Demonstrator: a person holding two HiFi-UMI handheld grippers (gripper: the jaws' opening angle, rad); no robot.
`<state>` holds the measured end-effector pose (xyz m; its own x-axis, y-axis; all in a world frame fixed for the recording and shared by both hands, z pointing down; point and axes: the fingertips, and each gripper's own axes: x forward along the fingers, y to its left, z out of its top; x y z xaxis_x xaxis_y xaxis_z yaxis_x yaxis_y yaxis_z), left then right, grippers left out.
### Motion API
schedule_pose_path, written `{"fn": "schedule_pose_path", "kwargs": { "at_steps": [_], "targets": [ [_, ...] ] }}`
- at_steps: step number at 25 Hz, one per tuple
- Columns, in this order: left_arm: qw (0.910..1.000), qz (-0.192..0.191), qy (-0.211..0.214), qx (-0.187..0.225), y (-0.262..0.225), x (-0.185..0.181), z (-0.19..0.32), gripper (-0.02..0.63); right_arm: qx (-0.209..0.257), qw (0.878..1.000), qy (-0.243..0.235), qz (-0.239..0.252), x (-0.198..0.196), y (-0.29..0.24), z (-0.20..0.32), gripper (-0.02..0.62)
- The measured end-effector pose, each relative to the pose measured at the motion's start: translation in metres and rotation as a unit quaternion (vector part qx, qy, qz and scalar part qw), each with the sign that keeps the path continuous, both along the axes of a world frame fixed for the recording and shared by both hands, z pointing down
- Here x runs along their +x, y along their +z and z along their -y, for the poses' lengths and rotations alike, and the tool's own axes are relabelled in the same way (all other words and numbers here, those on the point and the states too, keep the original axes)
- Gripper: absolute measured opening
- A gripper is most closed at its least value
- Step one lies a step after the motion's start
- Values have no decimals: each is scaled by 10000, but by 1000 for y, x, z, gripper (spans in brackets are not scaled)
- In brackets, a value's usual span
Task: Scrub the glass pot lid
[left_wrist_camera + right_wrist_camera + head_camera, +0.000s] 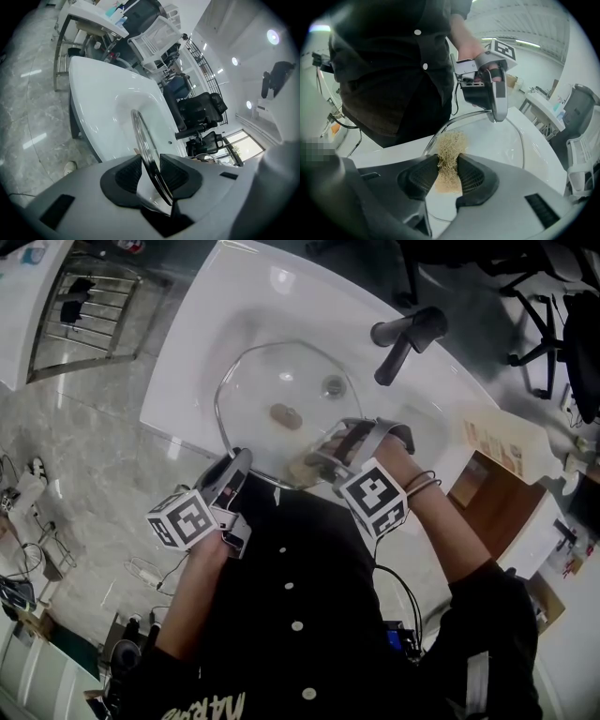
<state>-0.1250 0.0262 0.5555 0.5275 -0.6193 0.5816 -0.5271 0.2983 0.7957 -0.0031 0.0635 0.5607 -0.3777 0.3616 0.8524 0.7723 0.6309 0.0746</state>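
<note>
White oval sink basin [187, 395] | round glass pot lid with steel rim [272, 371] held over basin | left gripper [149, 169] pinches lid rim at basin's near edge | right gripper [449, 176] clamps tan fibrous scrub pad [450, 147] at lid's near rim | step: scrubbing, apparently | next: sweep pad across glass, keep rim steady

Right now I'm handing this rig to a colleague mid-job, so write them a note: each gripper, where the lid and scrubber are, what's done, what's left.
Left gripper: shut on the rim of the glass lid, holding it over the white sink.
Right gripper: shut on a straw-coloured scrubber, which sits at the lid's near edge.
Done: lid and scrubber are both gripped, with the scrubber at the glass.
Left: the scrubbing itself. How much of the glass is already clean cannot be told.
</note>
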Motion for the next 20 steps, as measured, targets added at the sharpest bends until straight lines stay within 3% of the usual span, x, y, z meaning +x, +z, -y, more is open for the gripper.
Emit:
{"fn": "schedule_pose_path", "kwargs": {
  "at_steps": [5,10,15,20],
  "targets": [
    [9990,-255,-358,33,-4,-12,-4,118,-58,9999,110,4,0,1,1,135],
    [9979,-531,-379,8,-5,-12,-6,98,-146,9995,275,5,-6,0,7,138],
    [9952,-716,-662,-73,-4,-14,-11,92,219,9877,1265,898,-69,-2,52,138],
    [9935,-834,-778,63,-5,-13,-9,91,652,9813,1260,1300,-121,6,71,138]
  ]
}}
